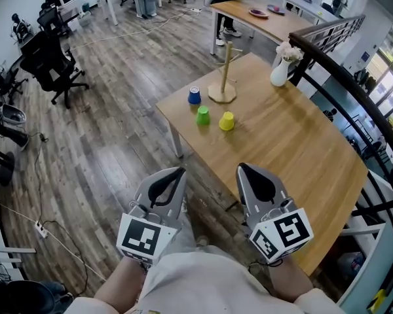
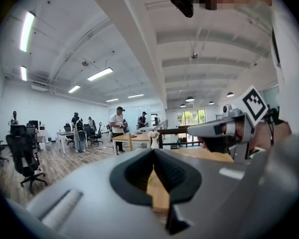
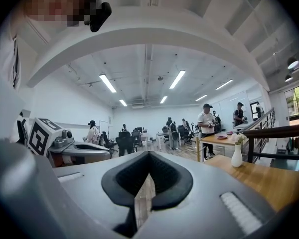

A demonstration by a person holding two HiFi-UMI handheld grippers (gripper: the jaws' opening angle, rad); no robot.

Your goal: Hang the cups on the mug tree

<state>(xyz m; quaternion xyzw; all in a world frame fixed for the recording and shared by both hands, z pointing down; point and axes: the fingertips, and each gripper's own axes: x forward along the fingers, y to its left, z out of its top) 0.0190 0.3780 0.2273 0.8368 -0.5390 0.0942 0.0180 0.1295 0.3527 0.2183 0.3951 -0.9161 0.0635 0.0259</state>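
risks, as i judge them: blue cup (image 1: 194,95), green cup (image 1: 202,115) and yellow cup (image 1: 226,121) sit close together, well ahead of both grippers, beside the mug tree (image 1: 224,77). a careless reach would knock a neighbour over, and a bump could tip the slim tree. left gripper (image 1: 172,175) and right gripper (image 1: 247,172): both closed, empty, side by side near the body, pointing roughly level toward the table (image 1: 295,142).

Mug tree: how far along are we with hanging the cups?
Done: nothing; the mug tree stands bare. In hand: nothing; the left gripper and right gripper have shut, empty jaws, well short of the cups. Remaining: the blue cup, green cup and yellow cup, all on the table by the tree's base.
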